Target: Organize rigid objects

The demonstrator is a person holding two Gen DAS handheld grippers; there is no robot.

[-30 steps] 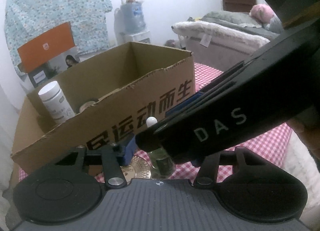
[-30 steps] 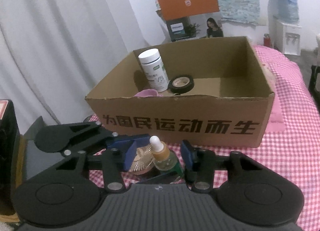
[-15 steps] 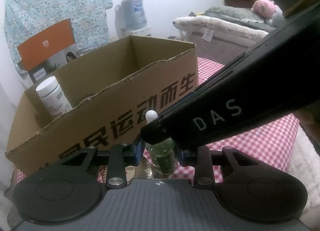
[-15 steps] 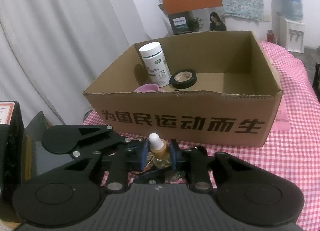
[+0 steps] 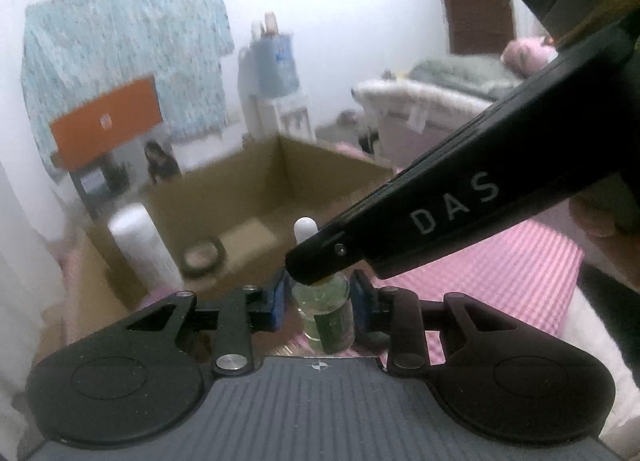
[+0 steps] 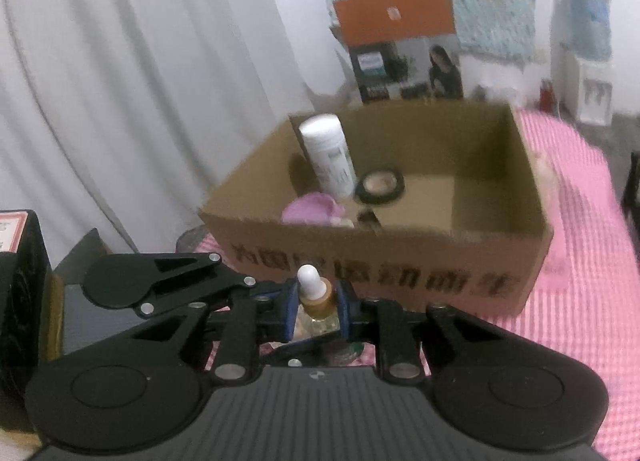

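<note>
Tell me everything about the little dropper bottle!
The dropper bottle is small clear glass with pale liquid, a white rubber bulb and a tan collar. It stands upright in front of the cardboard box, outside it. Both grippers pinch it: the right gripper near the collar, the left gripper around its body.

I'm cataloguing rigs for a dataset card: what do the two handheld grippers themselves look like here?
Both look alike: the left gripper and right gripper have a ribbed dark grey body, two round black discs, black linkage arms with silver pins, and blue finger pads. In the left wrist view the right one's black casing bears white letters "DAS".
</note>
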